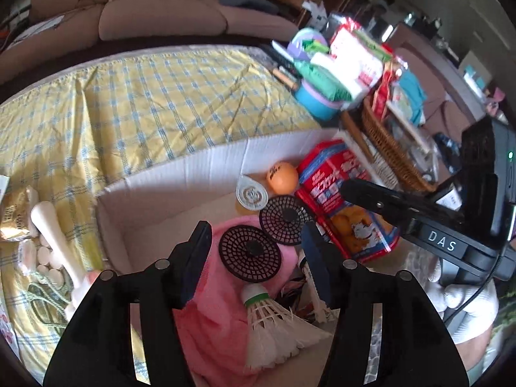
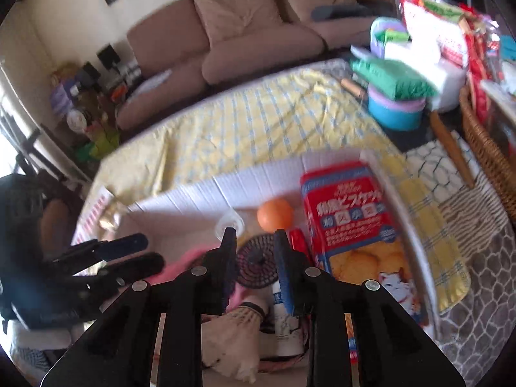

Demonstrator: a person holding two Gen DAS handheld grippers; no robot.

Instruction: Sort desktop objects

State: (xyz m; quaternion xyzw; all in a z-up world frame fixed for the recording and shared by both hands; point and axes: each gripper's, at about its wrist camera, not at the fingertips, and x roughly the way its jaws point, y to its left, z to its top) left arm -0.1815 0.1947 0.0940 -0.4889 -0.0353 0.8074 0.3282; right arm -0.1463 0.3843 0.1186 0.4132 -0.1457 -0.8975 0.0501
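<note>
Over the white cardboard box (image 1: 200, 164), my left gripper (image 1: 254, 251) hangs open above two black round mesh discs (image 1: 250, 253) on pink cloth (image 1: 213, 322), my right gripper (image 2: 254, 258) open too (both empty), so a careless pinch could snag cloth.

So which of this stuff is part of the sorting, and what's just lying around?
Part of the job:
white box
biscuit packet
orange ball
two black mesh discs
shuttlecock
pink cloth
left tongs, open
right tongs, open

Lying about:
sofa
wicker basket
blue tub
</note>
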